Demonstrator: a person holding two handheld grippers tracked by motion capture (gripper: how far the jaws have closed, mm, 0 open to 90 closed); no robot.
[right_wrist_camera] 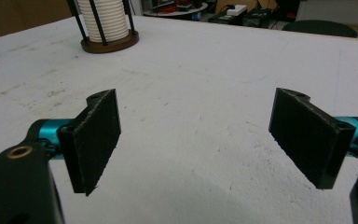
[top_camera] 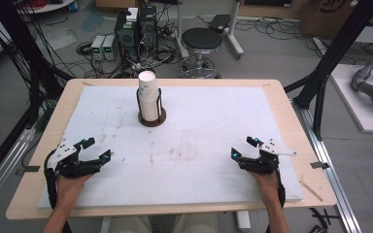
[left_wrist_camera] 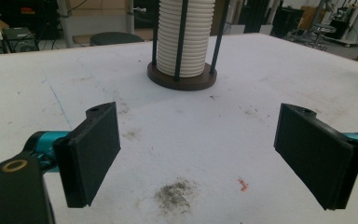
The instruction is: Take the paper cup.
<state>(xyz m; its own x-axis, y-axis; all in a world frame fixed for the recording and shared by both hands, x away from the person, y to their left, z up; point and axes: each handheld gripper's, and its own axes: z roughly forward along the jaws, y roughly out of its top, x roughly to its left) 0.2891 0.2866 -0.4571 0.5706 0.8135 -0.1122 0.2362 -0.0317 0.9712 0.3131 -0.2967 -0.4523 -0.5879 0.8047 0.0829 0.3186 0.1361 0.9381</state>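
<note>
My left tongs [top_camera: 97, 148] and my right tongs [top_camera: 243, 146] both rest near my edge of the table [top_camera: 281, 97], jaws spread wide with nothing between them. The thing nearest to both is the stack of paper cups [top_camera: 148, 99], standing upright in a dark round holder [top_camera: 151, 119] with thin black posts, toward the far middle of the white pad, well apart from either hand. I judge those cups to be very light, thin-walled and easily crushed, and nested tight enough that the top one may drag its neighbour up with it. So I would take only the topmost cup, just under its rolled rim where the wall is stiffest, above the ends of the posts, and squeeze gently; the other tongs could steady the stack below if it lifts. The holder looks heavier and should stay put. From the high view I see the open white mouth of the top cup and how far the stack rises above the posts. The left gripper view shows the stack of paper cups [left_wrist_camera: 184, 37] close and low, its ribbed rims and the posts plain, with the top cut off. The right gripper view has the stack [right_wrist_camera: 103, 21] off in a far corner.
</note>
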